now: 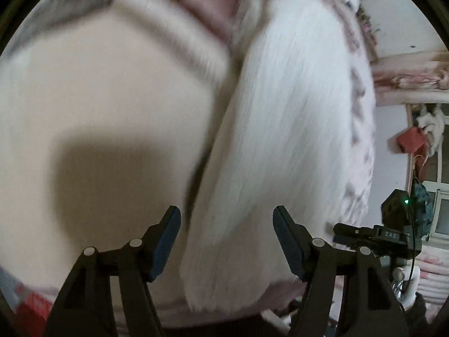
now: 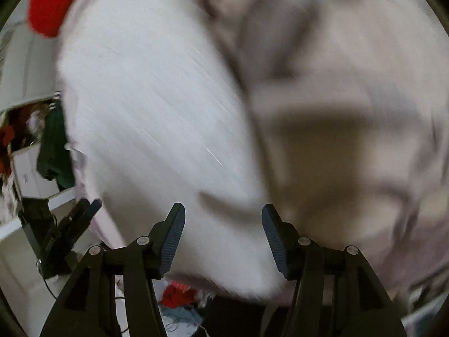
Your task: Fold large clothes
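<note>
A large cream garment with a ribbed band (image 1: 112, 90) fills the left of the blurred left wrist view, beside a white fluffy cloth (image 1: 286, 129). My left gripper (image 1: 227, 238) is open just above their seam, holding nothing. In the right wrist view the white fluffy cloth (image 2: 151, 118) lies left and the cream garment (image 2: 350, 140), wrinkled, lies right. My right gripper (image 2: 223, 238) is open over where they meet, empty. The other gripper shows at the edge of each view (image 1: 373, 236) (image 2: 70, 224).
A pink patterned bedcover (image 1: 362, 129) lies under the clothes. A red item (image 2: 53, 2) sits at the top left. Red and blue clothes (image 2: 179, 295) lie below. A green garment (image 2: 56, 146) hangs by white boxes. A red bag (image 1: 409, 140) hangs on the wall.
</note>
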